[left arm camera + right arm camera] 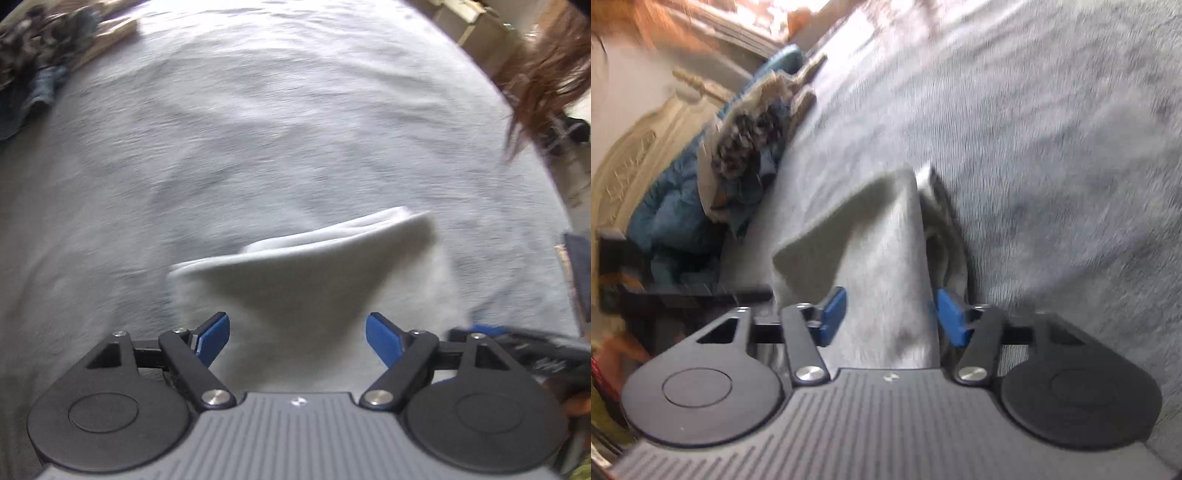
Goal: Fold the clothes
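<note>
A folded white garment [306, 273] lies on the grey bedsheet [258, 129], just ahead of my left gripper [297, 338]. The left jaws stand wide apart and nothing is between the blue pads [214, 338]. In the right wrist view the same white garment [879, 258] runs between the blue pads [833, 314] of my right gripper [890, 314]. Those jaws stand apart and the cloth looks loose between them. Both views are motion-blurred.
A heap of patterned and denim clothes [37, 55] lies at the far left of the bed; it also shows in the right wrist view [738, 147] beside a blue quilt [672, 206] and a carved headboard [631, 147]. The person's hair [546, 74] hangs at upper right.
</note>
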Action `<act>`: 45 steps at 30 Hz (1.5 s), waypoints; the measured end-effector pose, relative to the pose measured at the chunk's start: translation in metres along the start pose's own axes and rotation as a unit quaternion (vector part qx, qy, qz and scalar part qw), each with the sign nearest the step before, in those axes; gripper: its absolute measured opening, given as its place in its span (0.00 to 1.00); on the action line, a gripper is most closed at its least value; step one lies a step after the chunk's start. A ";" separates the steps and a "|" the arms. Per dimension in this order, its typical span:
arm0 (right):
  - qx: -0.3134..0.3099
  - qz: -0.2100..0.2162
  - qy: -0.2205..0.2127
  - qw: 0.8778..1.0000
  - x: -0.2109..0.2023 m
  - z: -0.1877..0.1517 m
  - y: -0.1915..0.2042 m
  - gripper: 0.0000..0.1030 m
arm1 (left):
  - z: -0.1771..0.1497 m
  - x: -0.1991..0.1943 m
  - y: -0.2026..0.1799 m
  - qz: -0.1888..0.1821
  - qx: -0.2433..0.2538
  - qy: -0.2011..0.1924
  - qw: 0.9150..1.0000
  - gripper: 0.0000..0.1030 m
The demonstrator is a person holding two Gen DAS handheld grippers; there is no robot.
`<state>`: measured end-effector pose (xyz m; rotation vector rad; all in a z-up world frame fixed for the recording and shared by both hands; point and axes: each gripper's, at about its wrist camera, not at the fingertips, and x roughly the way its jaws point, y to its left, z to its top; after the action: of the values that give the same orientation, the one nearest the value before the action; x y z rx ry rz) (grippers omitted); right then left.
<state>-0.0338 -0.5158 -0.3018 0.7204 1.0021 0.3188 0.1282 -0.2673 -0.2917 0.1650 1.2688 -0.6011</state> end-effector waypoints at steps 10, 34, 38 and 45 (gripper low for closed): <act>-0.076 0.013 -0.034 0.996 -0.011 -0.023 0.045 0.08 | 0.015 0.005 -0.031 -0.133 -0.035 0.041 0.990 0.78; -0.142 0.001 -0.116 0.983 -0.026 -0.063 0.133 0.16 | -0.031 -0.039 0.045 -0.101 -0.069 0.060 0.991 0.12; -0.096 0.004 -0.137 0.986 -0.061 -0.065 0.120 0.20 | -0.048 -0.094 0.107 -0.075 -0.091 0.056 0.991 0.11; -0.054 -0.032 -0.075 0.995 -0.058 -0.077 0.098 0.20 | -0.076 -0.116 0.220 0.039 -0.038 0.064 0.996 0.10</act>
<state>-0.1223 -0.4454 -0.2234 0.6035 0.8573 0.2575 0.1566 -0.0117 -0.2534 0.1907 1.4003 -0.4796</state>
